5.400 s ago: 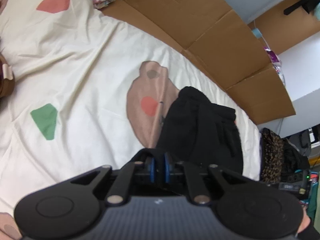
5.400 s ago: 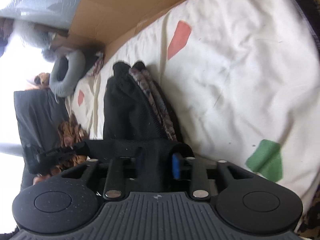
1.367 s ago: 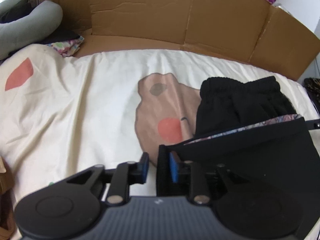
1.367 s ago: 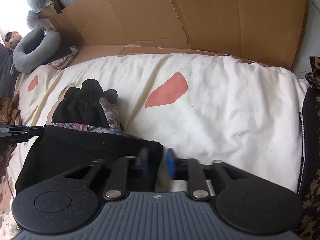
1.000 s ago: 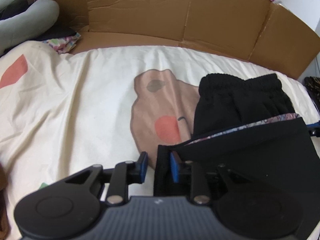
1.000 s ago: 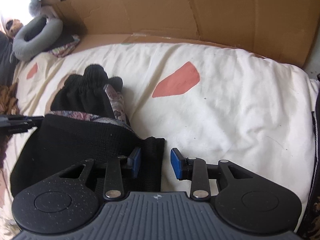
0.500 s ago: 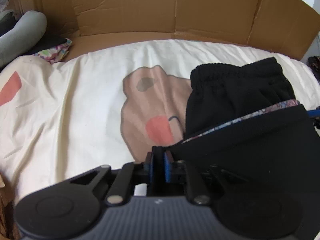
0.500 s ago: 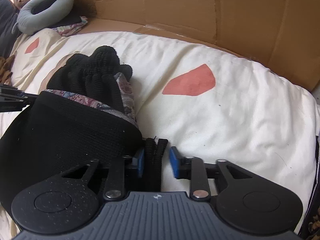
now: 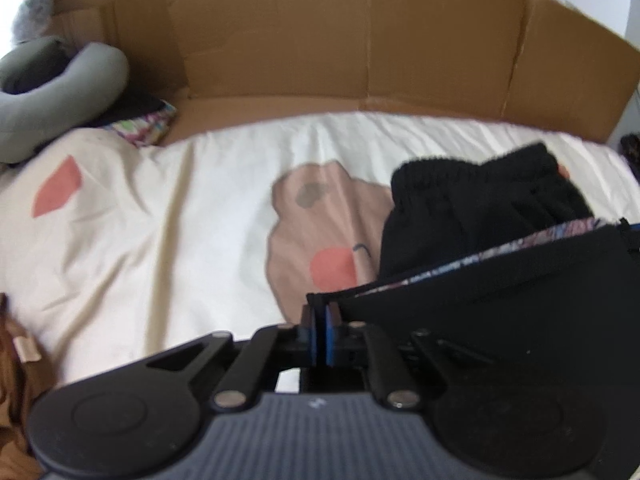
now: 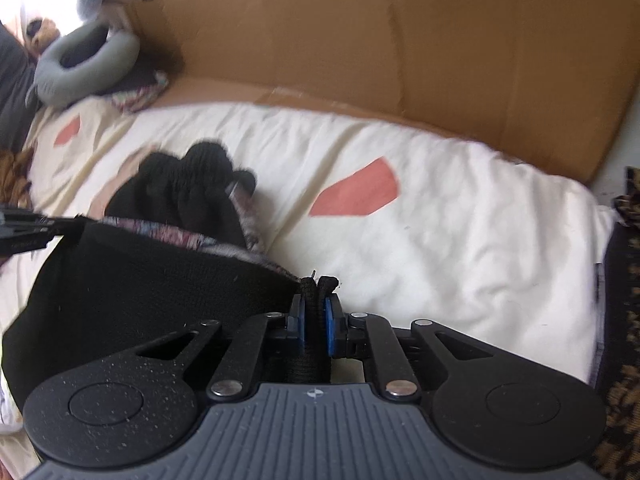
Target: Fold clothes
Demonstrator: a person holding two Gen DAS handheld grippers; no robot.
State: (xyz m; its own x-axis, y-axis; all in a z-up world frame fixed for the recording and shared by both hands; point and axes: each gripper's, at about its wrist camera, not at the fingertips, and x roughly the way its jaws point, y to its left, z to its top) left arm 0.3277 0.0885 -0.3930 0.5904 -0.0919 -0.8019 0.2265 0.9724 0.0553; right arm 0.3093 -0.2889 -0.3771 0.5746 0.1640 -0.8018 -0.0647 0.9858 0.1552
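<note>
- Fabric of a black garment with a patterned multicolour lining is stretched between the two grippers, one corner being held by each.
- The left gripper is pressed together on the garment's near left corner; the blue pads are seen tight against a thin black edge, and the cloth spreads away to the right of the fingers.
- The right gripper is pinched on a bunched black hem, which stands up between the blue pads; from there the garment runs off to the left of the fingers.
- The far part of the garment, a gathered elastic waistband, lies ahead of the grippers on the cream bedsheet with coral, tan and grey shapes, under the lifted front panel.
- The lining is shown as a narrow patterned strip along the raised fold edge, in both views.
- A wall of flattened brown cardboard is set up along the far edge of the bed, well ahead of both grippers.
- A grey U-shaped neck pillow is seen far ahead to the left, against the cardboard, with a small piece of floral cloth just beside it.
- Bare sheet is seen left of the left gripper and right of the right gripper; dark leopard-print fabric lines the bed's right edge.
</note>
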